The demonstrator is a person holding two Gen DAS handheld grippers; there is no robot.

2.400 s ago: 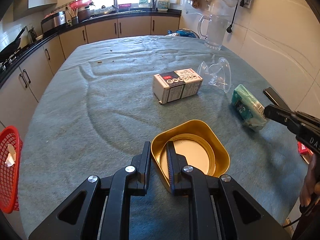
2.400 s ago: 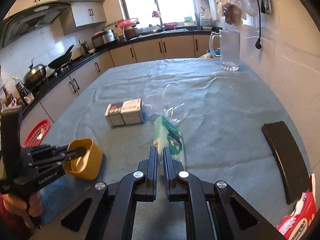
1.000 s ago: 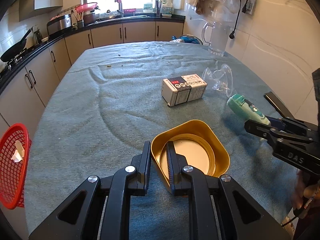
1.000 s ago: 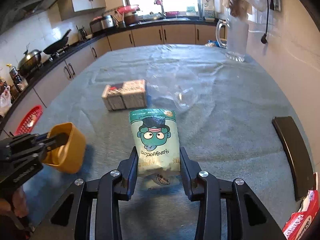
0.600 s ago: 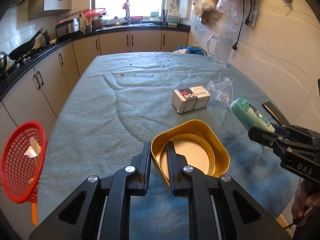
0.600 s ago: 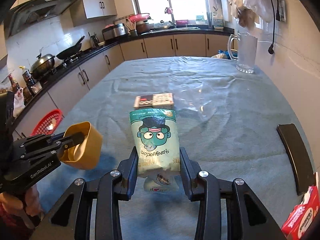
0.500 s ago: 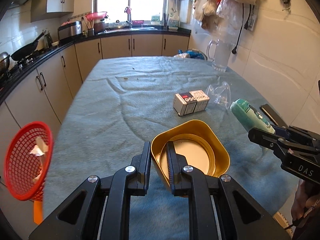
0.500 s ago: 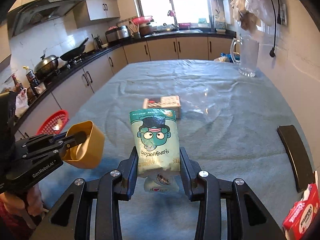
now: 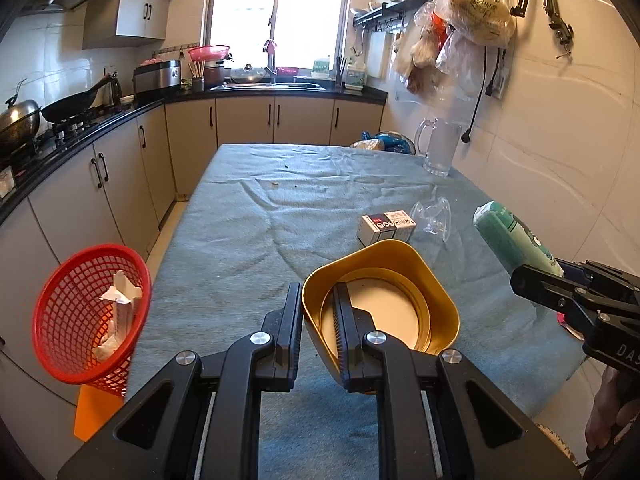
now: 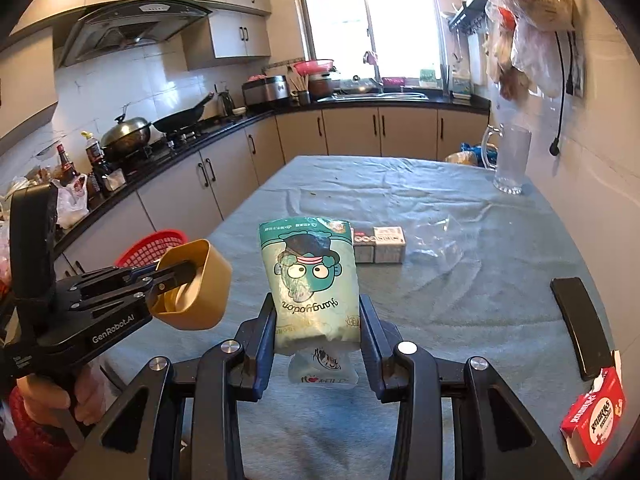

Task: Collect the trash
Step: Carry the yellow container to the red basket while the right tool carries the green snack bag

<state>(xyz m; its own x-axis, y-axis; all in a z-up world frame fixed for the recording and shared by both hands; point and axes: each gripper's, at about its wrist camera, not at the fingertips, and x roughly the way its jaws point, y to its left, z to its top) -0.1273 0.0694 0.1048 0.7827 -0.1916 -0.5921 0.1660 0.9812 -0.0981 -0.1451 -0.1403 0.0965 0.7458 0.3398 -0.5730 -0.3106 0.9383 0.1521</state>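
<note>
My left gripper [image 9: 318, 300] is shut on the rim of a yellow tub [image 9: 384, 300] and holds it above the table's near edge; it also shows in the right wrist view [image 10: 192, 284]. My right gripper [image 10: 316, 312] is shut on a green snack bag [image 10: 312, 280] with a cartoon face, held upright above the table; the bag also shows in the left wrist view [image 9: 512, 236]. A red mesh basket [image 9: 84, 312] with crumpled paper inside stands left of the table, below its edge. A small carton [image 9: 386, 226] and a clear plastic wrapper [image 9: 434, 216] lie on the table.
The table has a blue-grey cloth [image 9: 280, 232]. A glass pitcher [image 10: 510, 160] stands at the far right. A black phone-like slab [image 10: 580, 324] and a red box [image 10: 594, 424] lie at the near right edge. Kitchen cabinets [image 9: 120, 184] run along the left.
Both grippers have risen and pulled back from the table with the tub and the bag. The right gripper had gripped and lifted the bag earlier. The red basket shows larger at left.
</note>
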